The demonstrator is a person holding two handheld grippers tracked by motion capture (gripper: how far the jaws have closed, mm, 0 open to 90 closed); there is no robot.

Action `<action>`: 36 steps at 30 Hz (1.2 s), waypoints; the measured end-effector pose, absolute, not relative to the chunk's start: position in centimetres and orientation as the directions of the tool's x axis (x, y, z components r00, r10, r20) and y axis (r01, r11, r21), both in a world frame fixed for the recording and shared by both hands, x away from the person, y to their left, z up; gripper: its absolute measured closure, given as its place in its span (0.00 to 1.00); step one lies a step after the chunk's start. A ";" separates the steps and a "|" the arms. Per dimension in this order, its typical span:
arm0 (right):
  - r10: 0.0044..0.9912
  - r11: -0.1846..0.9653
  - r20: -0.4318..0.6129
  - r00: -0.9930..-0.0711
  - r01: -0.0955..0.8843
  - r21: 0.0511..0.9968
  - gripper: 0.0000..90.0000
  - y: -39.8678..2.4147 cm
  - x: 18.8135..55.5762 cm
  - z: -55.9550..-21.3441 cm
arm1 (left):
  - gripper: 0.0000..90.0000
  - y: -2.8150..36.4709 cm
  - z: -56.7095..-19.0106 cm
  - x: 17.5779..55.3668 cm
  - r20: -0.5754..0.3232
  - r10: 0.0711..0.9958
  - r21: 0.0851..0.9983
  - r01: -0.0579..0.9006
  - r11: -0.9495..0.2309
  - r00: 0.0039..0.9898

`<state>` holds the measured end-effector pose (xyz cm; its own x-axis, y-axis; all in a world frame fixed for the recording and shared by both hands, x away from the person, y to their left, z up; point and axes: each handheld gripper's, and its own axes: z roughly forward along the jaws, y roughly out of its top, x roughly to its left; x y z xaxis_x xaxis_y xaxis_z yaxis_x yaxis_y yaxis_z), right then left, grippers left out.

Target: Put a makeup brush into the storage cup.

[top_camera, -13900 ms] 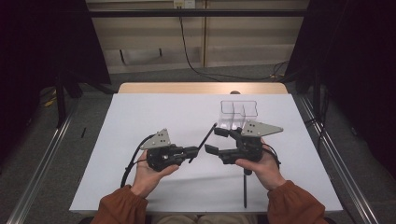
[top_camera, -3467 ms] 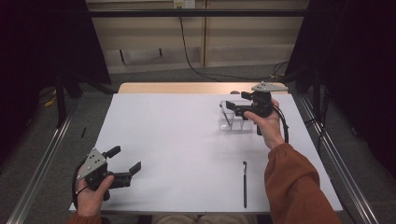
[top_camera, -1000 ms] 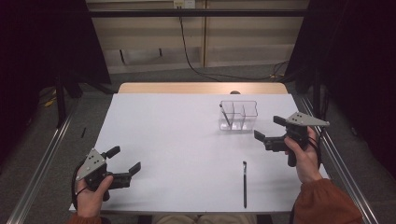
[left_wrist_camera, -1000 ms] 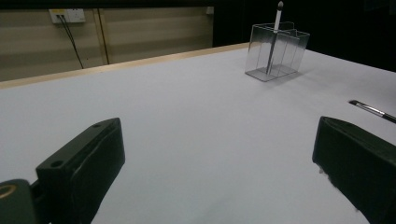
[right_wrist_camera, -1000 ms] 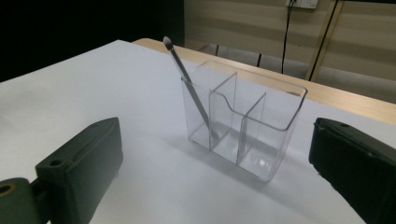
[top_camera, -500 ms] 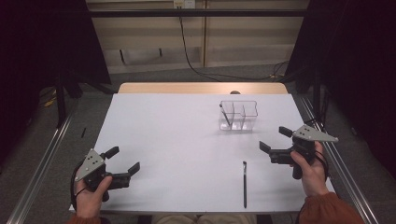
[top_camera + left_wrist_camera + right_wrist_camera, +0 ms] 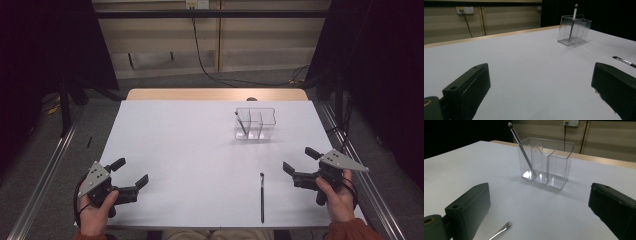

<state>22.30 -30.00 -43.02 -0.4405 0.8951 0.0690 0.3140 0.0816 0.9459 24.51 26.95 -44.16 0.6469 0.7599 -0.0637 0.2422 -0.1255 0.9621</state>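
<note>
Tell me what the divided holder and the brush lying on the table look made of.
Holder: likely clear, glossy acrylic or similar plastic; the table shows through its walls, and its edges catch light.
Lying brush: slim dark handle, with a shiny, possibly metal ferrule near the tip in the right gripper view; material uncertain.

White table [image 7: 190, 150], wall cable [image 7: 200, 55], floor rails [image 7: 45, 175].

Light from above brightens my table [image 7: 190, 150]; surroundings stay dark. Between my jaws, the holder [image 7: 546, 165] glints, casting a soft shadow.

Clear holder [image 7: 255, 123], white table [image 7: 190, 150]
</note>
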 end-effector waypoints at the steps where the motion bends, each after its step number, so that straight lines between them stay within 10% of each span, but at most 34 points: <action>1: 0.895 0.078 0.071 -0.440 0.311 0.947 0.04 -30.1 22.1 -43.1 | 0.02 26.9 -44.1 24.5 -0.065 0.760 0.962 0.244 -0.125 0.647; 36: 0.886 0.097 0.060 -0.459 0.311 0.946 0.02 -30.4 19.8 -43.7 | 0.02 26.9 -44.1 24.3 -0.058 0.761 0.962 0.240 -0.130 0.646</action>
